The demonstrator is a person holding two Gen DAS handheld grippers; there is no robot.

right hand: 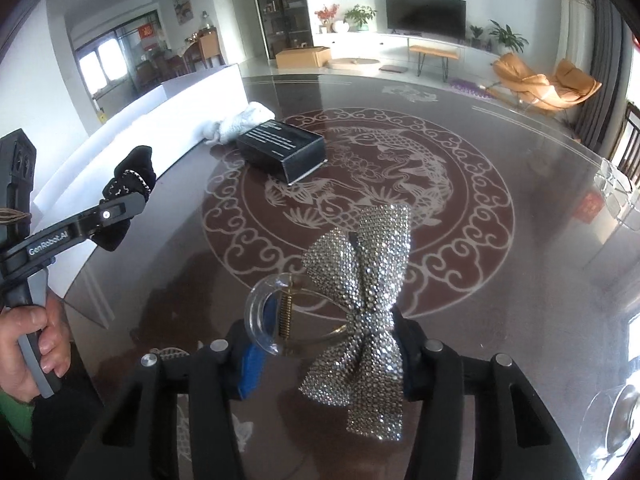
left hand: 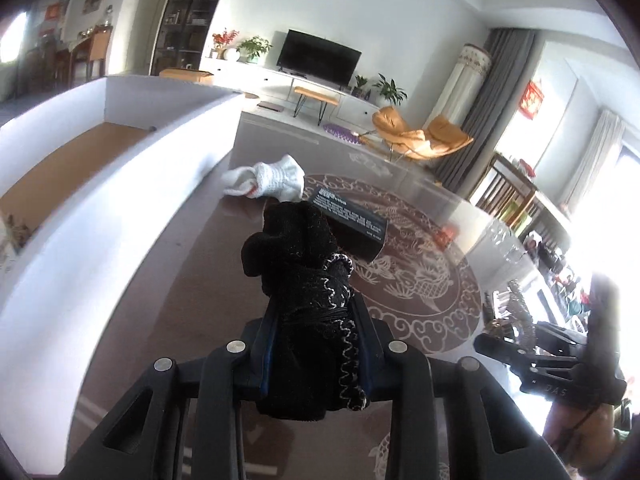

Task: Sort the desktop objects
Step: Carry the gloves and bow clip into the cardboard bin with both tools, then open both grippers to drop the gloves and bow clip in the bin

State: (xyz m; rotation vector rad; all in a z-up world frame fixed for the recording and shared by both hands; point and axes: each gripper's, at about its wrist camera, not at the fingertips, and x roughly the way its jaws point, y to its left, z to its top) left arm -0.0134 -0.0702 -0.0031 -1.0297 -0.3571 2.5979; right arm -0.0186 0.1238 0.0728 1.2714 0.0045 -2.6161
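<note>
My left gripper [left hand: 316, 340] is shut on a rolled black sock [left hand: 296, 248] with white stitching, held above the table. From the right wrist view the same left gripper [right hand: 120, 204] and black sock [right hand: 132, 172] hang at the left, beside the white box. My right gripper [right hand: 328, 352] is shut on a rhinestone bow hair clip [right hand: 360, 280] with a clear claw, lifted off the glass. A black carton [right hand: 284, 148] lies flat further back, and a white sock [right hand: 244, 120] rests behind it. Both also show ahead of my left gripper: black carton [left hand: 352, 220], white sock [left hand: 268, 178].
A large open white box [left hand: 120, 184] with a brown floor runs along the table's left side. The round glass table [right hand: 500, 240] bears a dragon pattern. Clear glassware [right hand: 616, 196] stands at its right edge. A person's hand [right hand: 36, 340] grips the left handle.
</note>
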